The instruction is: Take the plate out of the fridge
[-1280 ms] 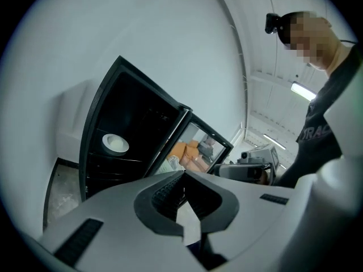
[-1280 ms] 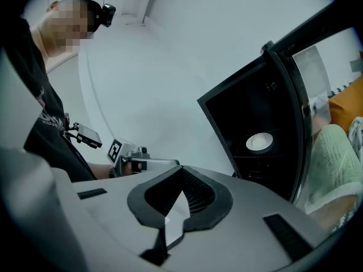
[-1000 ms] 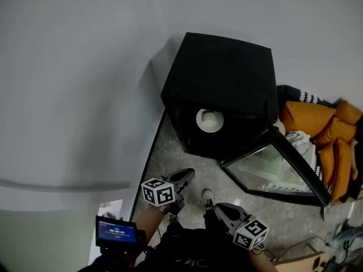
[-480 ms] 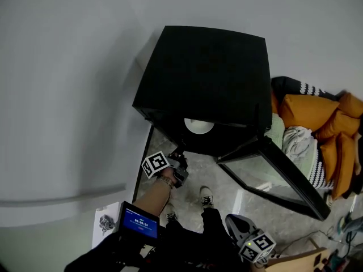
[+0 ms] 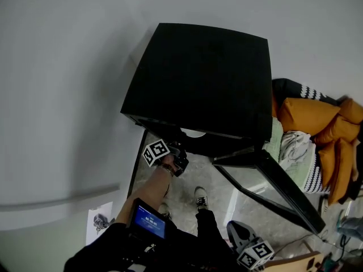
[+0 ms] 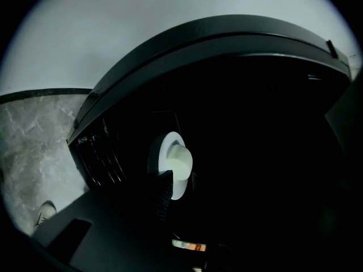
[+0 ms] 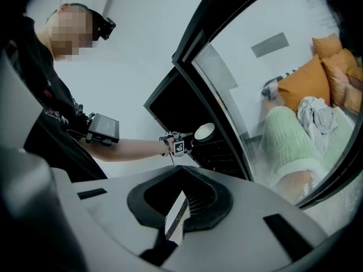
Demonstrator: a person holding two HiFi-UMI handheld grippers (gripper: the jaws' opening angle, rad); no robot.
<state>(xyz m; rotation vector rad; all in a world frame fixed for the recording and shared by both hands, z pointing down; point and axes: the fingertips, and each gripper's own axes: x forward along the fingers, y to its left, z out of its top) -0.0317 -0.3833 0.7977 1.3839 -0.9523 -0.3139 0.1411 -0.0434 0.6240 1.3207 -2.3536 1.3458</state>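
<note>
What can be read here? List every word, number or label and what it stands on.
No text can be read.
Blue screen on the left forearm: print too small to read.
Sheet on the floor: dark printing, too blurred.
Marker cubes: square patterns only, no words.

Orange cushions (image 5: 309, 116) are stacked at the right, beside a pale green blanket (image 5: 276, 136). A printed sheet (image 5: 101, 221) is laid on the marbled floor (image 5: 184, 180) by the white wall (image 5: 57, 95).

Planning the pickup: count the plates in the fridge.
1: a white plate on the wire shelf inside the open fridge. The dark interior may hide others.
</note>
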